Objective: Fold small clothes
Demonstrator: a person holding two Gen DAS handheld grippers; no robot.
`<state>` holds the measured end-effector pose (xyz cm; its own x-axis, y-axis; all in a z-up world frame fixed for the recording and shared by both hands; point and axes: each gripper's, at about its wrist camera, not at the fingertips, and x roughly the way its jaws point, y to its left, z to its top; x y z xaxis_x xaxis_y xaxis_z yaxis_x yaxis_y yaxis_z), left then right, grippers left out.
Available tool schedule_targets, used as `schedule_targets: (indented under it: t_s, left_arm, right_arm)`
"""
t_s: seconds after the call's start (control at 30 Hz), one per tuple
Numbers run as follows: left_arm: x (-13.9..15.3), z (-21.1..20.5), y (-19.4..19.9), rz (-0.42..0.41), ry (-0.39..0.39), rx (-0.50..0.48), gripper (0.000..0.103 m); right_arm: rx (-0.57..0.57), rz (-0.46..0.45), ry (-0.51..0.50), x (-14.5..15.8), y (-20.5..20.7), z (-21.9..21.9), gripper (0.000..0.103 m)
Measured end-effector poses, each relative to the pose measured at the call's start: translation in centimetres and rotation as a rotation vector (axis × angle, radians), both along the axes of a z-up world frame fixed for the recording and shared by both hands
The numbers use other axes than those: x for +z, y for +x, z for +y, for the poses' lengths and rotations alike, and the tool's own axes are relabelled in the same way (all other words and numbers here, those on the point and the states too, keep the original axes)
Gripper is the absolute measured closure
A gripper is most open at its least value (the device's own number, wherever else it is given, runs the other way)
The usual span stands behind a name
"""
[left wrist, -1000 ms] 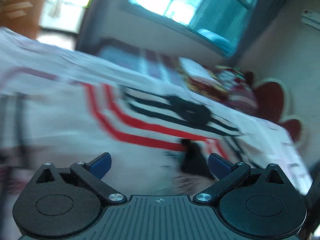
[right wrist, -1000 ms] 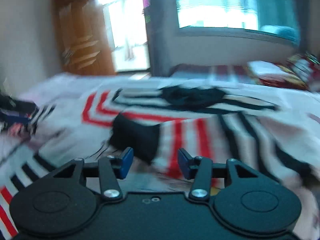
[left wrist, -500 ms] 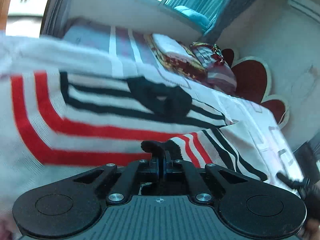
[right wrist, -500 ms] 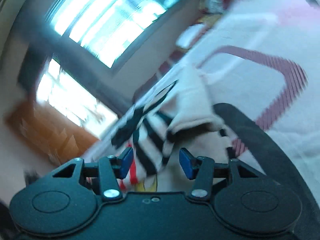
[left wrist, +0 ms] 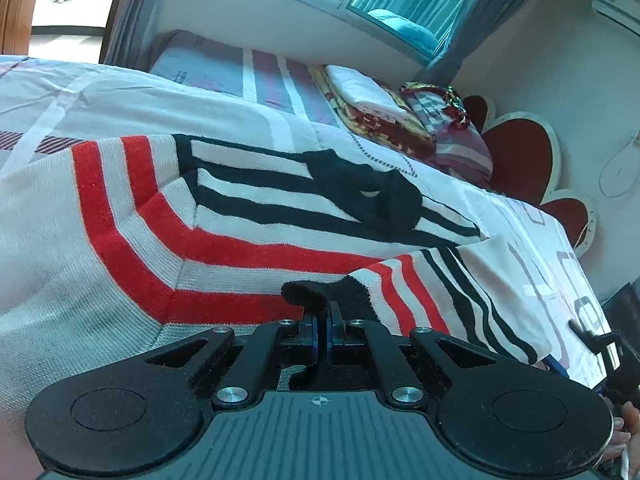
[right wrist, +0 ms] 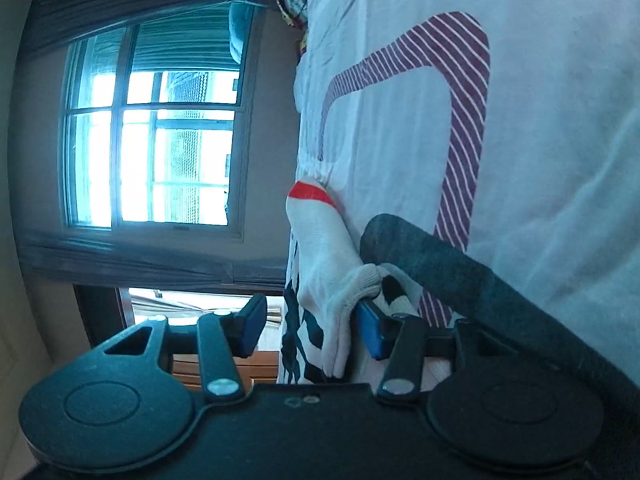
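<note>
A white knit sweater (left wrist: 120,232) with red and black stripes lies spread on the bed. One sleeve (left wrist: 432,292) is folded across it. My left gripper (left wrist: 322,320) is shut on that sleeve's black cuff (left wrist: 304,294), low over the fabric. In the right wrist view the camera is rolled sideways, so the bed stands upright at the right. A white fold of the sweater (right wrist: 328,272) hangs between the jaws of my right gripper (right wrist: 310,332). Those jaws are closing: one blue pad (right wrist: 370,332) lies against the fold, the other (right wrist: 250,330) stands apart from it.
The white bed sheet (right wrist: 540,160) has maroon striped outlines. Folded blankets (left wrist: 380,108) are stacked by a red heart-shaped headboard (left wrist: 520,160). A window (right wrist: 160,148) with dark curtains is behind. A dark curved band (right wrist: 460,272) crosses beside the right gripper; I cannot tell what it is.
My left gripper, open a second ago, has shut on the black cuff and dropped closer to the sweater. My right gripper has rolled sideways and moved to the sweater's edge.
</note>
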<state>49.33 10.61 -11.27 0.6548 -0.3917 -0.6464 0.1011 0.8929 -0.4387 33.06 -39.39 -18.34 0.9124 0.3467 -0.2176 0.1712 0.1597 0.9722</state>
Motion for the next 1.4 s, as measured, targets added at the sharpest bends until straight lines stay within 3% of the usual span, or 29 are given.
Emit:
schedule_targets:
  t_s: [0.03, 0.07, 0.2, 0.27, 0.4, 0.47, 0.53, 0.57, 0.63, 0.7, 0.77, 0.87, 0.93, 1.0, 1.03, 1.07, 1.2, 1.23, 1.27, 1.33, 1.4]
  left_arm:
    - [0.1, 0.0, -0.1, -0.005, 0.01, 0.002, 0.1]
    - [0.3, 0.0, -0.3, -0.01, 0.021, 0.0, 0.1]
    - [-0.4, -0.4, -0.9, 0.008, 0.084, 0.0, 0.1]
    - [-1.0, -0.7, -1.0, -0.001, 0.103, 0.007, 0.1]
    - [-0.4, -1.6, -1.3, -0.029, 0.181, -0.021, 0.099]
    - [0.0, -1.8, -1.9, -0.047, 0.241, -0.022, 0.081]
    - [0.8, -1.7, -2.7, -0.085, 0.287, 0.012, 0.035]
    - [1.3, -1.5, -3.1, -0.113, 0.285, 0.023, 0.031]
    - [1.8, -1.4, -2.8, -0.117, 0.272, 0.013, 0.031]
    - [1.6, -1.6, -1.8, -0.084, 0.289, 0.005, 0.031]
    - [0.8, -1.8, -0.9, -0.028, 0.287, 0.002, 0.051]
    - [0.7, -1.8, -0.9, -0.033, 0.303, 0.014, 0.069]
    - [0.7, -1.4, -0.7, -0.027, 0.291, 0.026, 0.09]
    - [0.6, -1.3, -0.6, -0.029, 0.277, 0.025, 0.099]
    - [0.8, -1.4, -0.9, -0.045, 0.287, 0.029, 0.099]
    - [0.9, -1.5, -1.1, -0.058, 0.292, 0.038, 0.099]
    - [0.2, -1.8, -1.1, -0.067, 0.335, 0.044, 0.099]
    - [0.5, -1.7, -1.2, -0.069, 0.331, 0.043, 0.098]
    - [0.7, -1.3, -1.5, -0.074, 0.327, 0.056, 0.095]
    - [1.7, -0.7, -2.7, -0.118, 0.38, 0.126, 0.075]
    - [2.9, -0.7, -3.2, -0.17, 0.368, 0.163, 0.071]
  right_arm:
    - [0.004, 0.018, -0.031, 0.1, 0.2, 0.5, 0.068]
    - [0.012, 0.039, -0.085, 0.5, 0.4, 0.7, 0.098]
    - [0.043, 0.046, -0.3, 2.4, 0.0, 2.0, 0.097]
    - [0.062, 0.123, -0.411, 2.4, 0.4, 2.6, 0.097]
    - [0.083, 0.137, -0.484, 3.1, 0.4, 3.1, 0.096]
    - [0.105, 0.136, -0.522, 4.1, 0.1, 3.5, 0.082]
    - [0.101, 0.111, -0.624, 5.7, -0.7, 3.8, 0.074]
    - [0.094, 0.088, -0.7, 6.9, -1.0, 4.1, 0.072]
    - [0.118, 0.04, -0.806, 8.8, -0.5, 4.4, 0.068]
    - [0.15, 0.01, -0.908, 10.2, 1.5, 4.7, 0.057]
    - [0.17, -0.027, -0.963, 10.7, 3.8, 4.8, 0.054]
    - [0.239, -0.046, -0.999, 9.7, 8.3, 4.8, 0.054]
    - [0.31, 0.006, -0.982, 8.1, 10.9, 4.7, 0.055]
    - [0.33, 0.048, -0.947, 6.8, 12.3, 4.3, 0.059]
    - [0.336, 0.032, -0.909, 6.6, 12.4, 3.9, 0.083]
    - [0.35, 0.03, -0.889, 6.5, 12.7, 3.9, 0.094]
    - [0.307, 0.058, -1.002, 6.1, 11.8, 4.6, 0.096]
    - [0.3, 0.065, -1.02, 6.3, 11.6, 4.8, 0.091]
    - [0.297, 0.076, -1.041, 6.6, 11.5, 5.0, 0.084]
    - [0.265, 0.072, -1.139, 8.0, 11.3, 5.8, 0.073]
    - [0.278, -0.024, -1.212, 9.5, 10.5, 6.1, 0.075]
